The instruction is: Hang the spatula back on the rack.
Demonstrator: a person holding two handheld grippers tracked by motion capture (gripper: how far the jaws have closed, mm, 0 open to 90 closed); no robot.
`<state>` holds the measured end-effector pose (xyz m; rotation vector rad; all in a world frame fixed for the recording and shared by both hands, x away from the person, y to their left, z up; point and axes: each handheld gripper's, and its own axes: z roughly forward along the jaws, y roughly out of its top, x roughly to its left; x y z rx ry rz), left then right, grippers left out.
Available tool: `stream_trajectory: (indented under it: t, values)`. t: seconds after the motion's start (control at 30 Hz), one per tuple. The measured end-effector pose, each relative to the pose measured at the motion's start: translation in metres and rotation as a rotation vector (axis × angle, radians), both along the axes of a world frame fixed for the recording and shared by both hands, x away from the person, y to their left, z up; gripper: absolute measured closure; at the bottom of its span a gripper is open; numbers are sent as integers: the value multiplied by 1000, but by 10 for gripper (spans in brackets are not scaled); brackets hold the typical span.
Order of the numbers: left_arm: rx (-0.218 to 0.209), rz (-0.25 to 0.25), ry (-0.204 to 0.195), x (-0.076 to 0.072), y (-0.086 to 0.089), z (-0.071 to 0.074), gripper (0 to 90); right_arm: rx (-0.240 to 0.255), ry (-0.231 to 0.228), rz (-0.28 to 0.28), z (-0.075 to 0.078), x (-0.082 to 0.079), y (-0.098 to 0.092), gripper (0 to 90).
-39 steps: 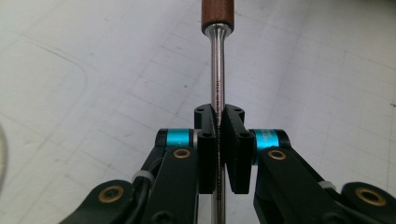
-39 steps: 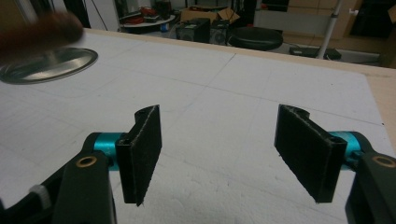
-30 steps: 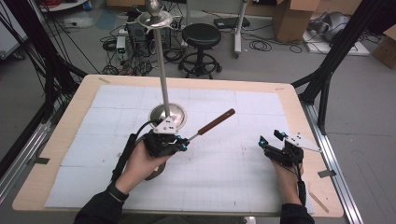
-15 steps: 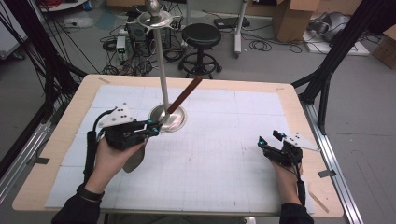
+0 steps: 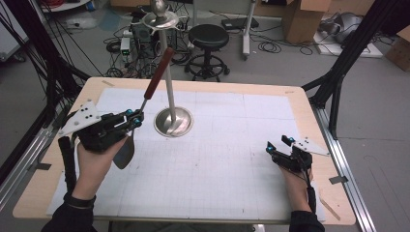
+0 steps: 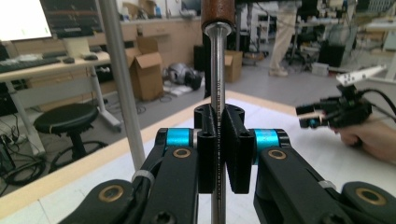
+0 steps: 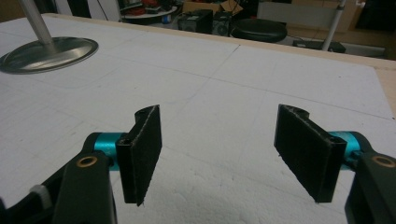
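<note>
A utensil with a red-brown handle [image 5: 158,72], a thin metal shaft [image 6: 217,70] and a dark blade [image 5: 124,152] is held steeply, handle up and leaning toward the stand. My left gripper [image 5: 137,118] is shut on its shaft, and in the left gripper view the pads [image 6: 238,149] clamp the shaft on both sides. The metal stand has a round base [image 5: 173,122], a tall pole [image 5: 168,77] and a disc at its top [image 5: 163,19]. My right gripper [image 5: 278,145] rests low at the table's right, open, with nothing between its pads [image 7: 144,149].
A white gridded mat [image 5: 232,154] covers the wooden table [image 5: 300,96]. Beyond the far edge are a black stool [image 5: 208,36], cables and boxes on the floor. Black frame legs [image 5: 338,82] rise at the table's right and left.
My left gripper moved left across the table, away from the stand's base. The utensil swung from pointing right and low to standing steeply with its handle up beside the pole. The right gripper stayed put.
</note>
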<state>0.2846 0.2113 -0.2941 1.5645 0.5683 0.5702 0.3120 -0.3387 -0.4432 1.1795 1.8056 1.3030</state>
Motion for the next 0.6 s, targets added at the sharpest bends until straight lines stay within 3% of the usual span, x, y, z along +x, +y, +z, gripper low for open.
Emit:
stream_trajectory:
  t: [0.23, 0.6]
  values:
    - [-26, 63, -55, -4, 5, 4, 844, -4, 8, 6, 0, 0, 0, 316]
    - [-49, 139, -61, 6, 10, 2, 844, -5, 10, 12, -1, 0, 1, 316]
